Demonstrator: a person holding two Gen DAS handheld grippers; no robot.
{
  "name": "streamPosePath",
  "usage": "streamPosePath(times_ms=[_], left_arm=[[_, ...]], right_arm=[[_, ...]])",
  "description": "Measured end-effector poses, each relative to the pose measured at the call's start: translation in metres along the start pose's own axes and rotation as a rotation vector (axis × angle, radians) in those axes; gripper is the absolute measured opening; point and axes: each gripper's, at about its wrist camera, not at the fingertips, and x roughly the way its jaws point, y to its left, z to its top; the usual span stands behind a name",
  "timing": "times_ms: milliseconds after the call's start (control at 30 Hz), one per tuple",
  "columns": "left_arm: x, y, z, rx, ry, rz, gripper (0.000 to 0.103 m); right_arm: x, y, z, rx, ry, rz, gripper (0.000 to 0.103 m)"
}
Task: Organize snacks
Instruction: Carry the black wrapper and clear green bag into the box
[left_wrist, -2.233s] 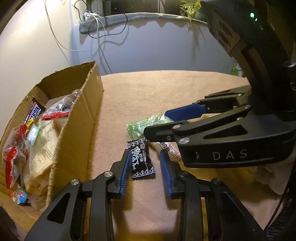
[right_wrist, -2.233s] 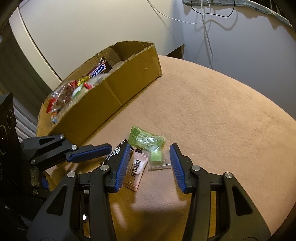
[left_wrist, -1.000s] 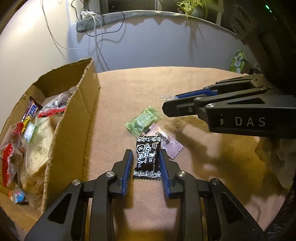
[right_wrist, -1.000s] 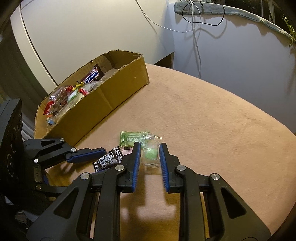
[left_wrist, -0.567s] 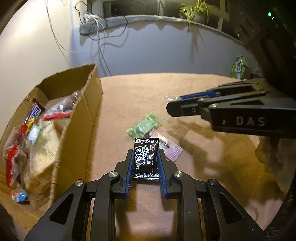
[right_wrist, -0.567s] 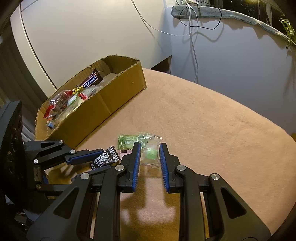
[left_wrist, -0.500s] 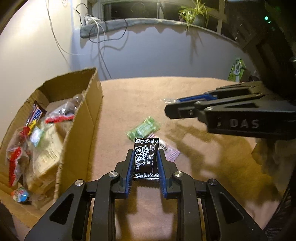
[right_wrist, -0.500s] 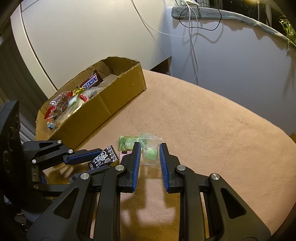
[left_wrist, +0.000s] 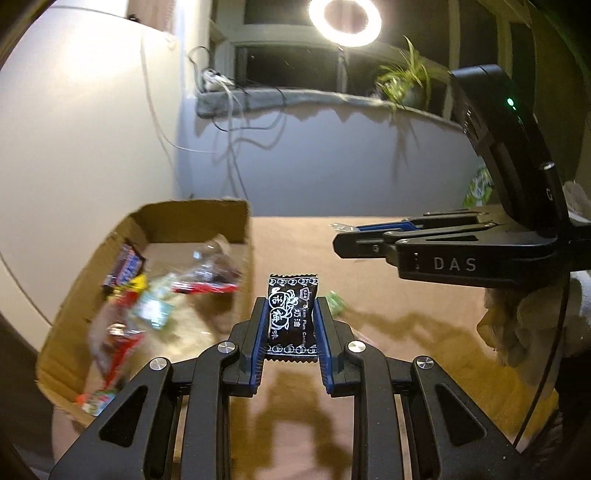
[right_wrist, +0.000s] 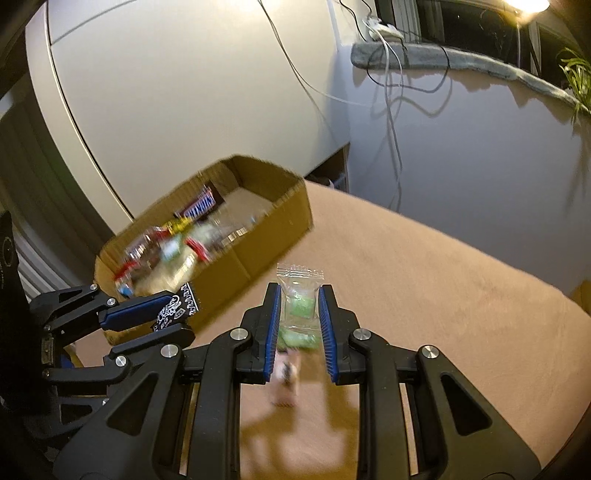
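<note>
Both sweets are up off the worktop now: left gripper (left_wrist: 290, 325) clamps the black candy (left_wrist: 291, 314), right gripper (right_wrist: 298, 319) the clear packet (right_wrist: 298, 295), box (left_wrist: 236, 210) waiting at ten o'clock.

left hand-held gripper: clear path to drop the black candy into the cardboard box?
Probably yes. The left hand-held gripper is shut on the black candy, lifted off the table. The cardboard box sits just to its left, top open, with nothing between. The right hand-held gripper is off to the other side.
</note>
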Motion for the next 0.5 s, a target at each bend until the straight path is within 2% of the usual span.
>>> streamPosePath(times_ms=[200,500], left_arm=[[-0.015,0.030,0.003,-0.054,-0.047,0.033,0.023],[-0.024,0.070,-0.001,-0.118,-0.073,0.081,0.023]], right_arm=[[0.008,0.025,0.018,-0.010,-0.026,0.029,0.022],[0.030,0.055,0.030,-0.025,-0.024,0.065,0.022]])
